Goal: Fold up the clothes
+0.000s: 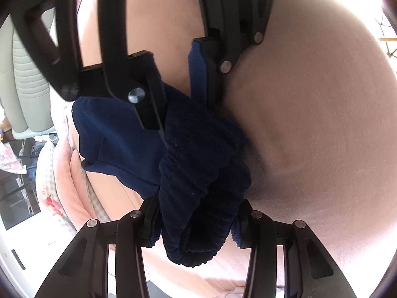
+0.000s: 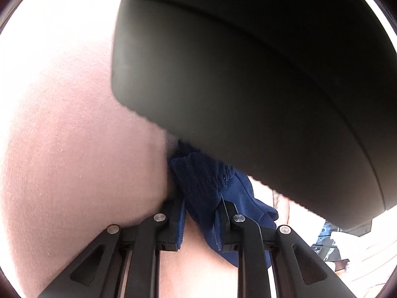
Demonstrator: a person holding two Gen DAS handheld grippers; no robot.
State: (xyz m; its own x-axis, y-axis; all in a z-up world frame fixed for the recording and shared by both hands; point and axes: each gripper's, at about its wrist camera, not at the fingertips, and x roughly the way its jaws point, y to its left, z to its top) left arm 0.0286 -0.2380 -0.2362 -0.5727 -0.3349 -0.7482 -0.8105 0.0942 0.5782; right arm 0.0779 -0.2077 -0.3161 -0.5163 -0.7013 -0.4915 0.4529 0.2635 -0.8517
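1. The navy garment (image 1: 198,173) is a bunched piece of dark blue clothing with a ribbed, gathered elastic band; it hangs between the two grippers over a pale pink fabric surface (image 1: 310,124).
2. In the left wrist view the ribbed band is squeezed into a thick wad, and a smoother flap of the same cloth spreads out to the left of it.
3. The left gripper (image 1: 196,226) has its fingers clenched on that ribbed wad, with the cloth filling the gap between the blue-edged pads and bulging out below them.
4. The right gripper (image 2: 201,223) grips the same garment: the cloth runs between its two fingers and both pads press against it, so the fingers are grasping the navy fabric. In this view the ribbed band (image 2: 203,173) stands just above the fingers, and smooth blue cloth trails off to the right.
5. In the left wrist view the right gripper comes in from above, its fingers reaching down onto the garment close to the left gripper.
6. In the right wrist view a large dark rounded body, the left gripper's housing (image 2: 260,74), fills the upper right, very near the lens.
7. The pink surface lies under and around the garment in both views.
8. At the far left edge of the left wrist view are pale grey cushioned panels (image 1: 27,74) and some floral patterned cloth (image 1: 12,159).
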